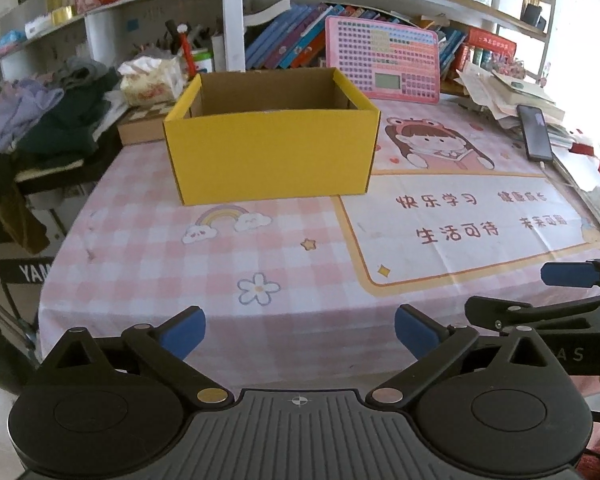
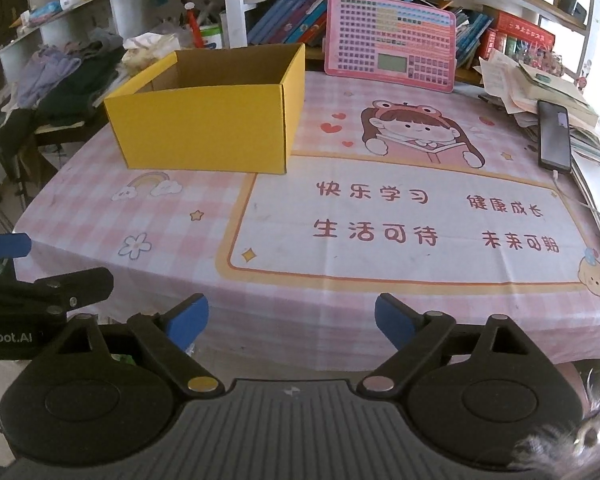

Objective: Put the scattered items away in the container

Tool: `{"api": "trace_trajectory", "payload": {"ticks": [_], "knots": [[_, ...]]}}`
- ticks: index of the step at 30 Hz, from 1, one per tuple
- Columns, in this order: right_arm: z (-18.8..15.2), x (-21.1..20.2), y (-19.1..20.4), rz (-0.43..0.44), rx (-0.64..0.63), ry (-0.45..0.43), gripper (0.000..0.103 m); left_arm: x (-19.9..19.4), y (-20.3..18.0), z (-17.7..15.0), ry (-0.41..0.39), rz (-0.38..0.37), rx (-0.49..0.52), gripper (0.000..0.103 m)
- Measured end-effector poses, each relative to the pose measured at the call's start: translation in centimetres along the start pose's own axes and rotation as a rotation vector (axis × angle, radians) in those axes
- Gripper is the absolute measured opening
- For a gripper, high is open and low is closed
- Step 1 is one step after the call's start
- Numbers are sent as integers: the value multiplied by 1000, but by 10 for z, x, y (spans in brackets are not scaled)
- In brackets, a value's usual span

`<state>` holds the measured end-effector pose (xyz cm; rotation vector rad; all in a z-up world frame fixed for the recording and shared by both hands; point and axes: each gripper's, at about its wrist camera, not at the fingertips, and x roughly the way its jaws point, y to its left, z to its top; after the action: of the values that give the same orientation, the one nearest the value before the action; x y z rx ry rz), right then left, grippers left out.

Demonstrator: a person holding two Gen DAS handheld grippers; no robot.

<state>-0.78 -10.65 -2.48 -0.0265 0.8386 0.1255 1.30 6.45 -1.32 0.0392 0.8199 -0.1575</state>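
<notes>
A yellow cardboard box (image 1: 272,152) with an open top stands on the pink checked tablecloth (image 1: 204,256) at the far left of the table; it also shows in the right wrist view (image 2: 208,124). Its inside is mostly hidden by the front wall. My left gripper (image 1: 300,332) is open and empty, low over the near table edge, well short of the box. My right gripper (image 2: 292,320) is open and empty, beside the left one at the near edge. No loose small items show on the cloth.
A black phone (image 2: 555,136) lies on a pile of papers (image 2: 540,88) at the right. A pink keyboard toy (image 2: 392,46) leans against books behind. A tissue box (image 1: 152,80) and clothes (image 1: 48,116) sit left of the box.
</notes>
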Motion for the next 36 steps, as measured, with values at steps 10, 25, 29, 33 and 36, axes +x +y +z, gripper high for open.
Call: {"api": "trace_trajectory", "payload": {"ticks": [10, 25, 29, 33, 36], "knots": [[0, 1, 0, -2, -3, 4, 94, 2, 4, -1, 12, -3, -24, 102], [-2, 0, -1, -14, -5, 10, 96, 3, 4, -4, 36, 11, -33, 103], [-2, 0, -1, -15, -5, 10, 96, 2, 5, -5, 32, 12, -36, 103], [-2, 0, -1, -15, -6, 10, 96, 2, 6, -5, 33, 12, -40, 103], [-2, 0, -1, -14, -5, 11, 96, 2, 6, -5, 34, 12, -41, 103]]}}
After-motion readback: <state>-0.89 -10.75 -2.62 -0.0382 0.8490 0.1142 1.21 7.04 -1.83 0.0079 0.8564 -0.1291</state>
